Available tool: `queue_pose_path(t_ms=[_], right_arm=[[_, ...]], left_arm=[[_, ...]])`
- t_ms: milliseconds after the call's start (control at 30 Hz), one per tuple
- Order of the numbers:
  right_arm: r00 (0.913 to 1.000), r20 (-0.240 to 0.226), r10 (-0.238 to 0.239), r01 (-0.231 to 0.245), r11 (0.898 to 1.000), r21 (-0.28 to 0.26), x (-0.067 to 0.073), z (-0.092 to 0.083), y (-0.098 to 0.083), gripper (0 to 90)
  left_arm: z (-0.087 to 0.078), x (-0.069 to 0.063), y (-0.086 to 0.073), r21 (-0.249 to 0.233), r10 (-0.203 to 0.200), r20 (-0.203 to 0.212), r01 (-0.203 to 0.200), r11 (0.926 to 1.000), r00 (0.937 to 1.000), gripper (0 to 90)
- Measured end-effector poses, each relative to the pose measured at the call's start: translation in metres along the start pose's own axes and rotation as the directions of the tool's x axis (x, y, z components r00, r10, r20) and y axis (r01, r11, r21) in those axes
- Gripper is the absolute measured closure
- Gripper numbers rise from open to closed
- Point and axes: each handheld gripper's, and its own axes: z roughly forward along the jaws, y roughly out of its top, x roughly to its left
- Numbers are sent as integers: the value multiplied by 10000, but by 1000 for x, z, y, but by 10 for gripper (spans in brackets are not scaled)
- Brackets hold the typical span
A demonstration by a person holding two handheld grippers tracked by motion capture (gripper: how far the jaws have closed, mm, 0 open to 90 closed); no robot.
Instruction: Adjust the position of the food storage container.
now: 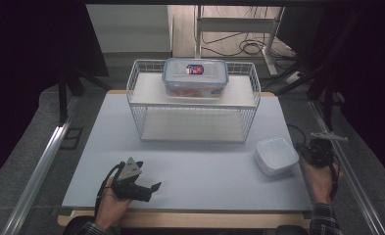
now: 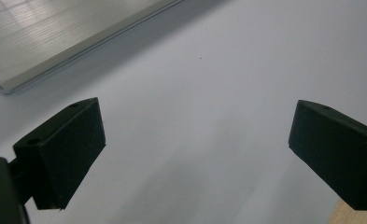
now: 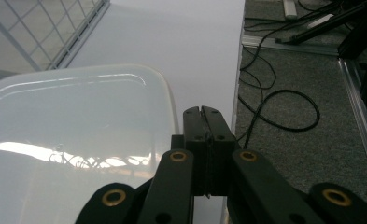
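At the near edge of a pale grey table (image 1: 190,181), a person's left hand (image 1: 112,203) held the left gripper (image 1: 148,190) low over the bare surface, its jaws spread wide with nothing between them. Toward the near right corner, the right gripper (image 1: 313,149) sat just beside a white lidded container (image 1: 276,155), its jaws pressed together and empty, the container's rounded lid (image 3: 74,140) close on their left in the right gripper view. Farther back, a white wire basket (image 1: 194,122) stood on the table, and a clear plastic box with a blue-rimmed lid (image 1: 195,77) rested on its upper shelf. Cables (image 3: 284,109) lay on the grey floor beyond the table's right edge.
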Motion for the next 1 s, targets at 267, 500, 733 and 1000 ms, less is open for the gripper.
queue_pose_path(t_ms=[267,500,733,1000], right_arm=[[9993,-344,173,-167,9997,162,4,0,-4,894],[9959,-898,59,-22,9991,416,20,-1,-8,894],[9904,-1382,-90,164,9985,523,38,2,-6,894],[9773,-2089,-350,491,9968,624,62,5,-4,894]], left_arm=[[0,0,0,10,17,5,-17,10000,10000,36],[0,-1,0,49,71,11,-71,10000,10000,36],[1,-1,0,91,106,39,-106,9999,9999,37],[1,-1,0,100,99,68,-99,9999,9999,38]])
